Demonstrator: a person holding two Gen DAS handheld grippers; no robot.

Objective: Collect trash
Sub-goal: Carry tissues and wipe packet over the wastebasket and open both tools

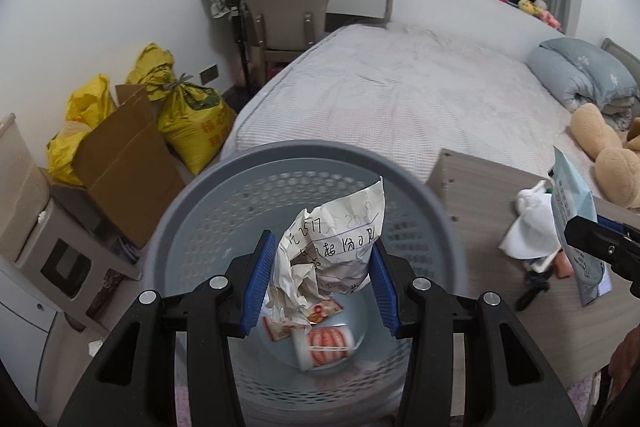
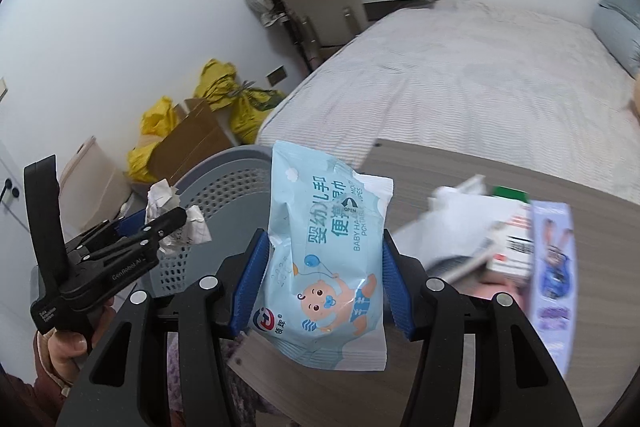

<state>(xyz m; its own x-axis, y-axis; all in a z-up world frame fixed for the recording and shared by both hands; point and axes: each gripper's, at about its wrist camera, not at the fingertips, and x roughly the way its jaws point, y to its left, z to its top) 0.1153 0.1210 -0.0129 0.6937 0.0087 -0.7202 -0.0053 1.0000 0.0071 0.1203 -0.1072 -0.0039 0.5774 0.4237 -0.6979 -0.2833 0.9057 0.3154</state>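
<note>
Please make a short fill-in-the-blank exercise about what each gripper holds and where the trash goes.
1. The left gripper holds a crumpled ____ above the grey basket.
2. The right gripper is shut on a light ____ pack of baby wipes.
3. The basket's wall is full of small ____.

Missing words: paper; blue; holes

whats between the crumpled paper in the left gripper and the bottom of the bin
Only air, then earlier trash: in the left wrist view the crumpled paper hangs in the left gripper above printed wrappers on the floor of the grey bin.
</note>
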